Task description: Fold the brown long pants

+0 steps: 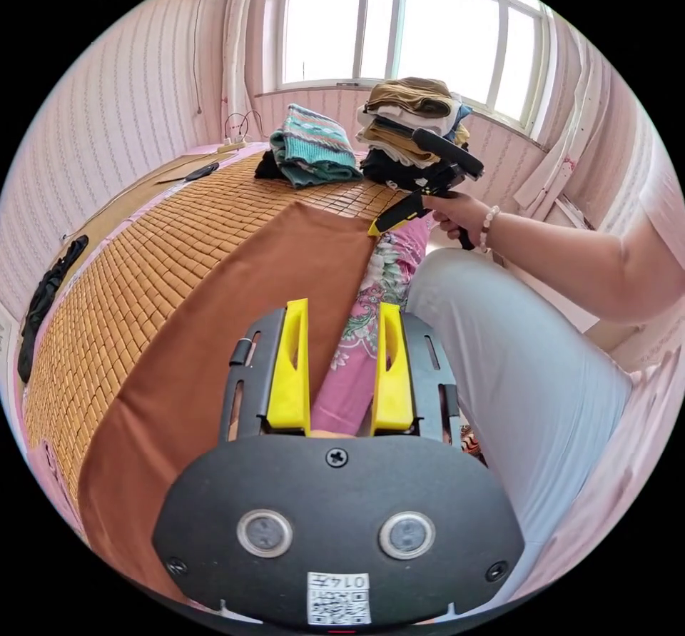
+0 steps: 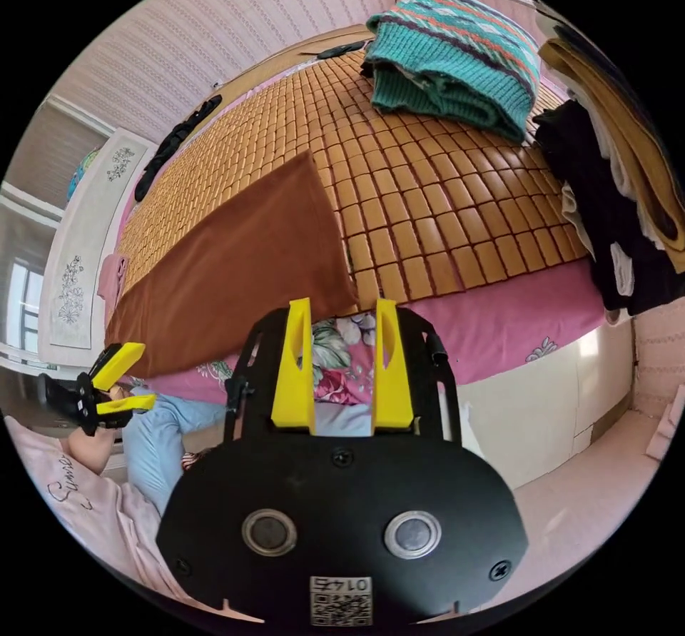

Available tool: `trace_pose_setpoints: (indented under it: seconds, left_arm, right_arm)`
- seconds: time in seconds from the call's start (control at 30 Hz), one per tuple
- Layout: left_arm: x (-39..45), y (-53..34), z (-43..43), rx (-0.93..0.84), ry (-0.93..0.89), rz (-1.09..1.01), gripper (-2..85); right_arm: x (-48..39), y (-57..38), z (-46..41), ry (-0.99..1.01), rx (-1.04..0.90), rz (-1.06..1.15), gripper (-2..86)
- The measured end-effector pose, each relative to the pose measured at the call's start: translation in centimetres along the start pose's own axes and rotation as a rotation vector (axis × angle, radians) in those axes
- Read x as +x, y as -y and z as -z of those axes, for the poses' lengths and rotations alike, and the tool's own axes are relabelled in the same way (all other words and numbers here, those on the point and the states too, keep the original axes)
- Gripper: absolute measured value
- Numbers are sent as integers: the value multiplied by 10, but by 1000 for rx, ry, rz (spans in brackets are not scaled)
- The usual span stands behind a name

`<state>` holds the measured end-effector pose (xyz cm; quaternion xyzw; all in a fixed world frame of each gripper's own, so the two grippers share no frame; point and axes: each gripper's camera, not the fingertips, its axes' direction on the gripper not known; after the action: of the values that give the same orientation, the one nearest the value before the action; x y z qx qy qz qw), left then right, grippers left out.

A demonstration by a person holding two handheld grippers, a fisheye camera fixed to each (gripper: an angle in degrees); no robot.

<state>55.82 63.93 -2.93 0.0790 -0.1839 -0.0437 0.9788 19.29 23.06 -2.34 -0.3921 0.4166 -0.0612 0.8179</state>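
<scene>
1. The bamboo mat (image 1: 143, 250) on the bed serves as the landmark; at its far left edge in the left gripper view lies a dark garment (image 1: 44, 300).
2. The brown long pants (image 1: 235, 315) lie flat on the mat as a long strip along its near edge, folded lengthwise, one end reaching toward the clothes piles.
3. The left gripper (image 1: 341, 365) hovers over the near edge of the mat. Its yellow jaws stand apart with a narrow gap, nothing between them, one jaw above the pants and the other above the flowered pink sheet (image 1: 371, 308).
4. Right of the pants, at the mat's far end, rests a folded teal knit sweater (image 1: 314, 143), and beside it a stack of folded clothes (image 1: 414, 122) in tan, white and black.
5. In front of that stack a hand (image 1: 460, 211) holds the right gripper (image 1: 394, 216), its yellow jaws close together near the pants' corner; whether they touch the cloth cannot be told.
6. In the right gripper view, the right gripper (image 2: 341, 365) shows its jaws narrowly apart and empty, just off the mat's edge by the pants' corner (image 2: 314, 236).
7. The person's light blue trouser leg (image 1: 514, 379) is right of the mat.
</scene>
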Motion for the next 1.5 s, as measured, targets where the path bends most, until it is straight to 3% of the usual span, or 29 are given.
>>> trace_pose_setpoints:
  seconds: [0.3,0.53,0.8,0.9,1.03,1.1,1.23,1.5]
  left_arm:
    - [29,67,-67,-19,-26,-88,153]
    - [36,102,-99,-10,21,-76,160]
    - [9,82,-67,76,211,108,26]
    - [-9,66,-63,77,186,204,16]
    - [-21,59,-64,75,141,246,19]
    - [-20,61,-65,82,129,229,27]
    - [-13,71,-70,104,104,158,54]
    - [10,101,-88,87,48,-22,99]
  right_arm:
    - [57,-24,-15,55,16,116,46]
    - [72,-41,12,430,162,211,17]
    - [17,-49,7,476,118,455,40]
    - [55,-44,4,433,167,335,50]
    - [126,-28,-38,122,58,48,80]
    - [138,-22,-59,107,-61,26,84]
    - [144,-25,-57,77,-11,47,32]
    - [165,-29,-32,535,150,46,5]
